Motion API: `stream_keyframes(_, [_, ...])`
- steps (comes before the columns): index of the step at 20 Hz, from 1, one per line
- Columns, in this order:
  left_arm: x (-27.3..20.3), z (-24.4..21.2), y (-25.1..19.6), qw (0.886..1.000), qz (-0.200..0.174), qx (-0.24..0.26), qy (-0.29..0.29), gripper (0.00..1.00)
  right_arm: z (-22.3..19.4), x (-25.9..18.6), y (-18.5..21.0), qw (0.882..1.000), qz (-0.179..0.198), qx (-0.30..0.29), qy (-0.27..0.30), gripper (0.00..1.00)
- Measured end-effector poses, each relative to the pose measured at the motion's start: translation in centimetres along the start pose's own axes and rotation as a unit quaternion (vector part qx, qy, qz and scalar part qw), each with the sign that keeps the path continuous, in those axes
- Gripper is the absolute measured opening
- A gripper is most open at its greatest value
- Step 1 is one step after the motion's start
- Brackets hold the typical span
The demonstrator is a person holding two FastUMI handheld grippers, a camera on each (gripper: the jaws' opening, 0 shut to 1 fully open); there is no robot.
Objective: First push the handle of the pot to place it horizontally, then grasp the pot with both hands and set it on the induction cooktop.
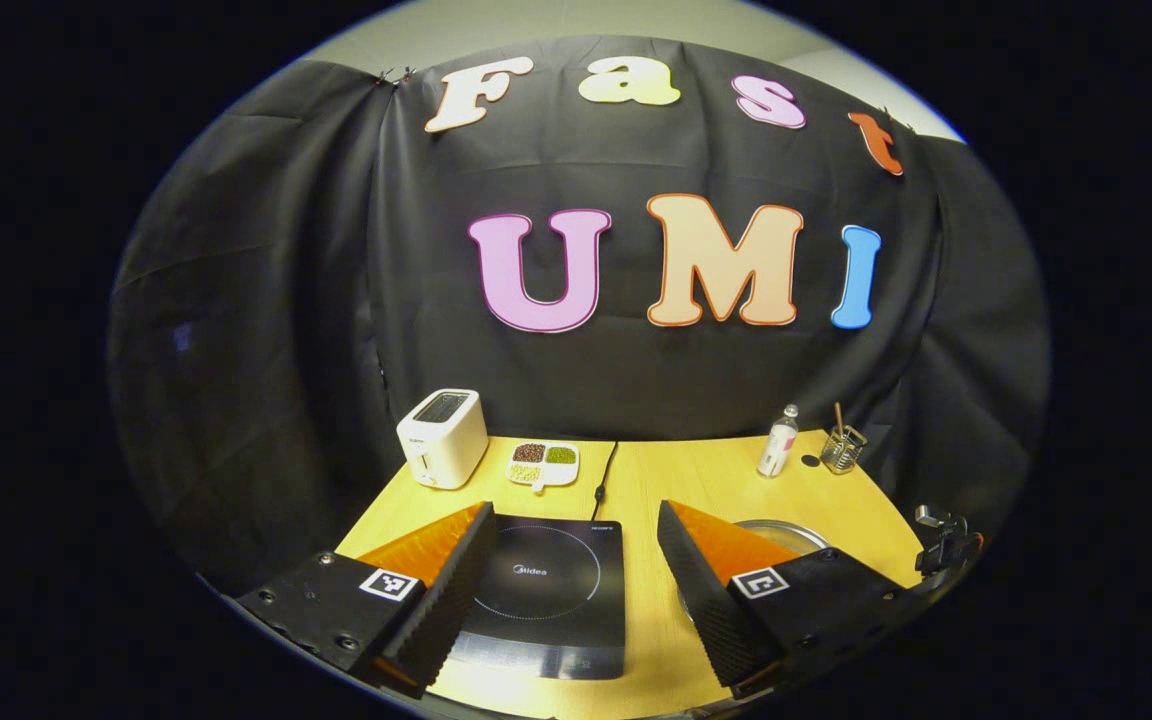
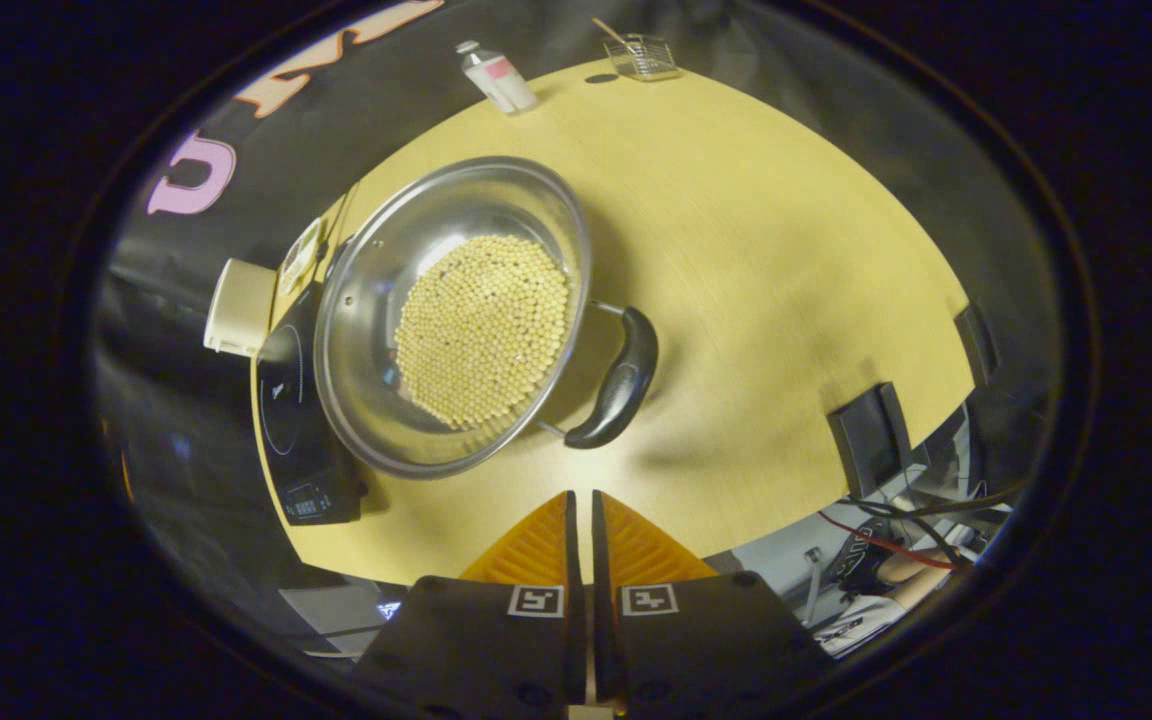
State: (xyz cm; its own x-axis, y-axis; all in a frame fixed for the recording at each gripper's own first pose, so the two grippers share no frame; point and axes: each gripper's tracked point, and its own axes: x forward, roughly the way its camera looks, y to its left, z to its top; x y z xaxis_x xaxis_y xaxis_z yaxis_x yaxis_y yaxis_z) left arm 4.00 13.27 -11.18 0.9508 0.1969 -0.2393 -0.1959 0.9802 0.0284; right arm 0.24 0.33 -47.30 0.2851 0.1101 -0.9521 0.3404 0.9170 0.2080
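A steel pot (image 2: pixel 376 270) holding yellow beans (image 2: pixel 481 330) stands on the wooden table (image 2: pixel 756 260). Its black handle (image 2: pixel 618 382) sticks out on the side nearest my right gripper (image 2: pixel 582 497), which hovers above and short of it, shut with nothing between the fingers. The black induction cooktop (image 2: pixel 294 420) lies directly left of the pot. In the left gripper view, my left gripper (image 1: pixel 574 508) is open above the cooktop (image 1: pixel 546 590). A sliver of the pot's rim (image 1: pixel 786 530) shows behind its right finger.
At the table's back stand a white toaster (image 1: pixel 443 437), a divided dish of beans (image 1: pixel 543 463), a small bottle (image 1: pixel 778 442) and a wire basket (image 1: pixel 843 448). A cord (image 1: pixel 604 470) runs back from the cooktop. Dark clamps (image 2: pixel 871 430) sit on the table's right edge.
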Motion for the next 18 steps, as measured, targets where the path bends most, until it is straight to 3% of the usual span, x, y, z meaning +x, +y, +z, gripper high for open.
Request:
stream_keyframes(5, [1.2, 0.3, -2.9, 1.0, 0.008, -0.013, 0.014, 0.98, 2.2, 0.8, -1.7, 1.0, 0.01, 0.006, 0.026, 0.07])
stream_keyframes(18, [5.2, 2.2, -9.0, 1.0, -0.007, -0.008, 0.007, 0.98, 10.5, 1.5, -4.2, 0.997, 0.034, 0.072, 0.005, 0.07])
